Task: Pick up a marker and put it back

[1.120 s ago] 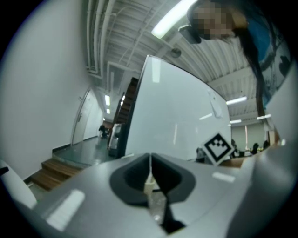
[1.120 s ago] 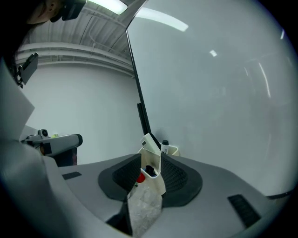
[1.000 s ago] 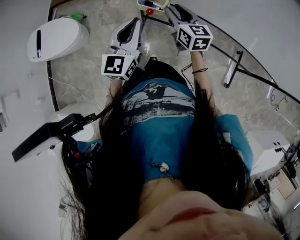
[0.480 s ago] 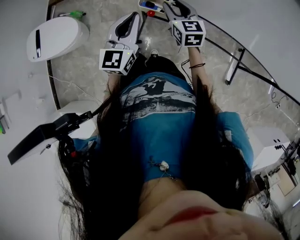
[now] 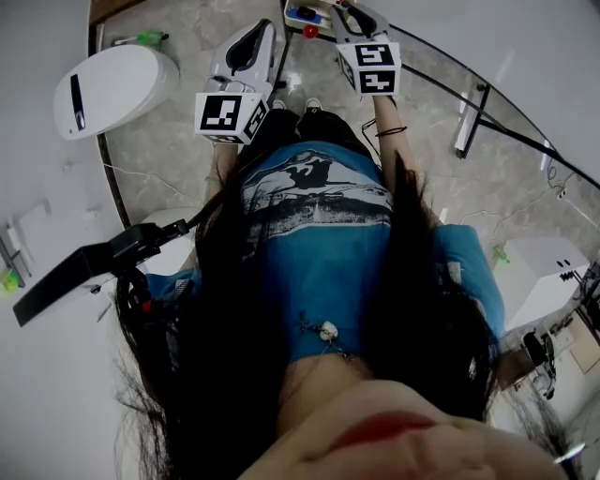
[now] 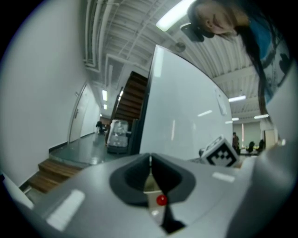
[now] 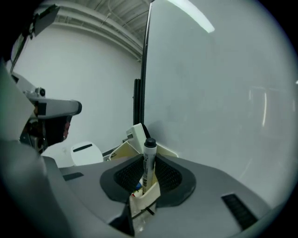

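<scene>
A white marker with a black cap (image 7: 148, 162) stands upright in a cream holder (image 7: 145, 199) at the foot of the whiteboard. My right gripper (image 7: 148, 168) has just been closing, and its dark pads (image 7: 166, 175) now press on the marker's barrel from both sides. In the head view the right gripper (image 5: 349, 17) reaches into the small tray (image 5: 302, 13) at the top, beside a red dot (image 5: 309, 31). The left gripper (image 5: 262, 36) hangs just left of the tray. Its jaws (image 6: 150, 160) meet with nothing between them, and a red dot (image 6: 161, 200) shows below them.
The whiteboard (image 7: 219, 93) rises close ahead on a dark post (image 7: 142, 69). A white eraser-like box (image 7: 135, 135) sits behind the holder. On the floor are a white oval unit (image 5: 112, 86), a green-capped item (image 5: 150, 38), a black-and-white device (image 5: 84, 272) and a white box (image 5: 539, 272).
Both grippers have moved up the head view, closer to the tray. The right gripper's marker cube has rolled slightly and now sits right at the tray.
</scene>
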{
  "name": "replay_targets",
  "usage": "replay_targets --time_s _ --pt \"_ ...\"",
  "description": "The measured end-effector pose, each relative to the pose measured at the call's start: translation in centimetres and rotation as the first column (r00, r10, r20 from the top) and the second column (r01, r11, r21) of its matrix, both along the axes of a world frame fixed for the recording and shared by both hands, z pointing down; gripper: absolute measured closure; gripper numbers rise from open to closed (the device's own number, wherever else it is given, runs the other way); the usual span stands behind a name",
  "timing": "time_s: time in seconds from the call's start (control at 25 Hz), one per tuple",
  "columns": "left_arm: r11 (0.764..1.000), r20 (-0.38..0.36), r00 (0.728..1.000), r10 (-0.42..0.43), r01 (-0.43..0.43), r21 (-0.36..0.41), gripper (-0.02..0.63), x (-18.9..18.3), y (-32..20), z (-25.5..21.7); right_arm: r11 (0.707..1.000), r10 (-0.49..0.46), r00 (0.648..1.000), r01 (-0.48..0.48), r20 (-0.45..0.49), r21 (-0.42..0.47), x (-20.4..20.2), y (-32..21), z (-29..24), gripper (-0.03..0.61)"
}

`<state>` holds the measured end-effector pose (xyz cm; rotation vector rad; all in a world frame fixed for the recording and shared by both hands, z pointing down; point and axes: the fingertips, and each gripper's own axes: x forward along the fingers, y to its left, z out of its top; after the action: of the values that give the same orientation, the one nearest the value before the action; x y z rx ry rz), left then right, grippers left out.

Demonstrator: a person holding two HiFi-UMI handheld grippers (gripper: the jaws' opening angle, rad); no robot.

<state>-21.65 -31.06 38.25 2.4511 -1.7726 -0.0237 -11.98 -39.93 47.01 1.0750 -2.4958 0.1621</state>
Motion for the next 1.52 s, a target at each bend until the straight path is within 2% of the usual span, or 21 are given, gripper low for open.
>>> replay_targets --time_s 0.44,0.64,0.76,0.88,1.04,1.28,1.52 --pt "0.998 -0.019 0.998 0.052 -0.053 -0.02 0.607 1.0 0.5 1.0 0.999 0.018 0.982 -0.027 0.19 0.046 1.8 2.3 -6.9 0.499" --pt "0.996 -0.028 0.996 0.08 -0.081 -0.035 0.611 1.4 0.7 1.3 0.995 0.014 0.971 -0.038 0.24 0.093 2.4 3.8 -10.0 0.499" --pt "0.994 -0.002 0.995 0.099 -0.099 -0.048 0.612 1.8 1.0 1.7 0.992 0.012 0.965 -0.045 0.263 0.122 2.7 4.4 -11.8 0.499" --pt "0.992 0.02 0.993 0.116 -0.115 -0.061 0.612 2.3 1.1 2.0 0.989 0.011 0.96 -0.052 0.279 0.141 2.9 4.8 -12.9 0.499" --pt "0.989 0.012 0.991 0.131 -0.13 -0.068 0.614 2.5 1.2 2.1 0.988 0.014 0.961 -0.056 0.276 0.145 2.9 5.0 -12.9 0.499" --pt "0.991 -0.031 0.991 0.13 -0.13 -0.018 0.612 2.5 1.0 1.1 0.99 0.014 0.962 -0.052 0.272 0.134 2.7 4.5 -12.3 0.499" --pt "0.993 -0.003 0.993 0.118 -0.118 -0.014 0.612 2.3 0.8 1.1 0.991 0.006 0.963 -0.042 0.268 0.128 2.3 4.2 -11.9 0.499"
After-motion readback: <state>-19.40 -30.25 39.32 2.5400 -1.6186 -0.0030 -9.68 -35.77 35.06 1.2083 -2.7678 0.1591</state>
